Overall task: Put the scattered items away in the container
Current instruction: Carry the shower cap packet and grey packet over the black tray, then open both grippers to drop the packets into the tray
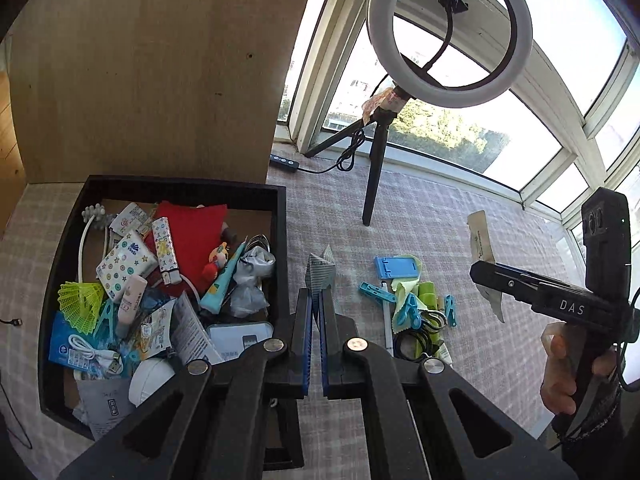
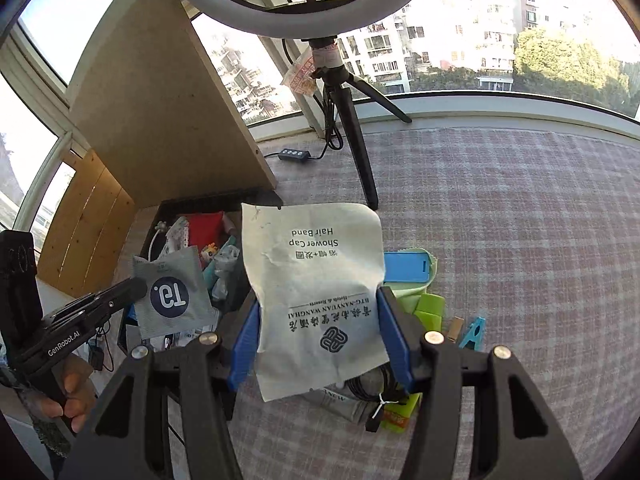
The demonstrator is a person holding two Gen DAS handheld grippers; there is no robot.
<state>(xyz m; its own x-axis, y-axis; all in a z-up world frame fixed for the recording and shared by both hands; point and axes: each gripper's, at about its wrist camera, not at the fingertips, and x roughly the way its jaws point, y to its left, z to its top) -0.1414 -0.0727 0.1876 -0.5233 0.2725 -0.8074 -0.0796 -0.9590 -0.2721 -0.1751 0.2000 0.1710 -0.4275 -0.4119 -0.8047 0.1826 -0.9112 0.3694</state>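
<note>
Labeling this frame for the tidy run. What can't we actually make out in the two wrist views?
- Right wrist view: the shower cap packet, held in the right gripper, hides most of the cable and tubes under it.
- Left wrist view: the left gripper shows the grey sachet edge-on; its print is unreadable.
- Left wrist view: the black tray's near edge is covered by the fingers.
- Both views: the ring light is partly cut off in the right wrist view.

We see a ring light (image 1: 450, 32) on a black tripod (image 1: 374, 168) standing on the checked surface (image 1: 440, 216), its cable remote (image 1: 284, 161) beside a wooden board (image 1: 152, 72), before sunlit windows (image 1: 460, 136).
</note>
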